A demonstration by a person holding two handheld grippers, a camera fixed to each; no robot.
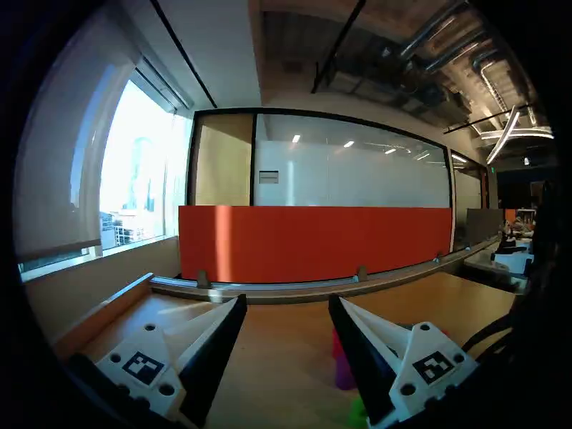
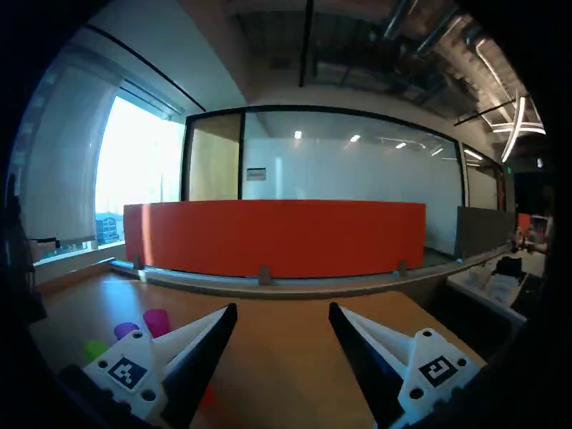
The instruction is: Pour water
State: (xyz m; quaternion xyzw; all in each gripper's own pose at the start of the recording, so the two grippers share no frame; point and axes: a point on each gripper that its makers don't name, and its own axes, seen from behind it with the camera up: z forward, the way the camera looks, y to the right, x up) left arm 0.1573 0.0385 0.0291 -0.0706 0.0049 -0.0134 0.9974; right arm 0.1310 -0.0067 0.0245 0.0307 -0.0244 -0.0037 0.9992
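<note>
In the left gripper view my left gripper point(image 1: 287, 302) stands open above a wooden desk point(image 1: 286, 357), nothing between its fingers. A pink cup point(image 1: 335, 344), a purple cup point(image 1: 344, 372) and a green cup point(image 1: 357, 412) peek out beside its right finger. In the right gripper view my right gripper point(image 2: 282, 309) is open too, held over the same desk point(image 2: 286, 357). To its left stand a pink cup point(image 2: 156, 321), a purple cup point(image 2: 126, 329) and a green cup point(image 2: 94, 349). A bit of red point(image 2: 206, 395) shows under the left finger.
An orange partition point(image 1: 314, 243) runs along the desk's far edge, with a glass-walled room behind. A bright window point(image 1: 136, 179) is at the left. More desks with clutter point(image 2: 504, 275) lie to the right. Dark cables point(image 1: 493, 332) hang at the right edge.
</note>
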